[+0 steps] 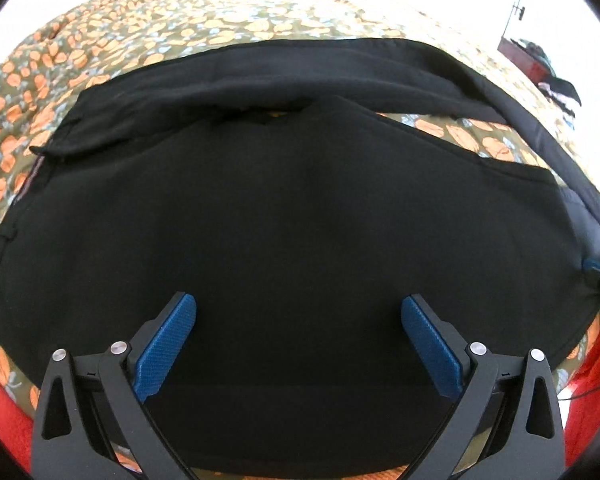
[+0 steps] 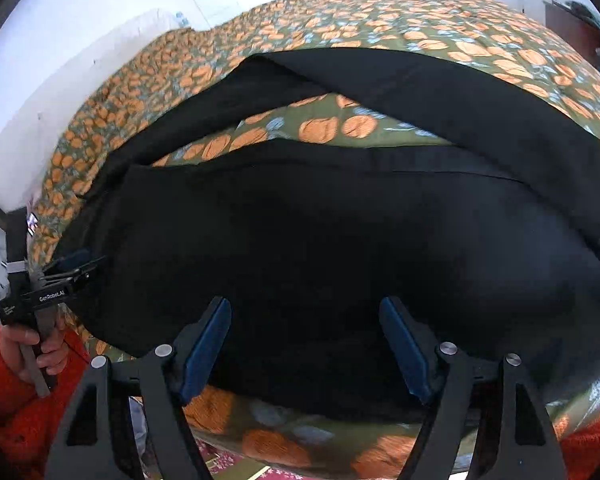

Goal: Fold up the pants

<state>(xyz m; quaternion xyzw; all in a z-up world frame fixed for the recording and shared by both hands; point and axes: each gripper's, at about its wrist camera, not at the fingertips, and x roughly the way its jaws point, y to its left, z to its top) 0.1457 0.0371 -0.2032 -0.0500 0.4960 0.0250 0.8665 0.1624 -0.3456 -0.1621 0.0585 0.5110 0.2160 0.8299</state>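
Left wrist view: black pants (image 1: 284, 216) lie spread on a bedspread (image 1: 148, 28) printed with orange leaves on olive. One leg lies folded across the far side of the pants, and a wedge of bedspread shows between the legs. Left gripper (image 1: 299, 312) hangs over the near part of the pants, jaws wide apart, blue pads (image 1: 166, 344) bare, nothing between them. Red sleeve (image 1: 592, 372) at the pants' right edge.

Right wrist view: pants (image 2: 320, 248) fill the middle, near hem close to the bedspread (image 2: 400, 12) edge. Right gripper (image 2: 306, 316) is over the near hem, jaws released, gripping nothing. Left of the pants, a hand (image 2: 36, 348) holds the left gripper (image 2: 74, 262) at the cloth's edge.
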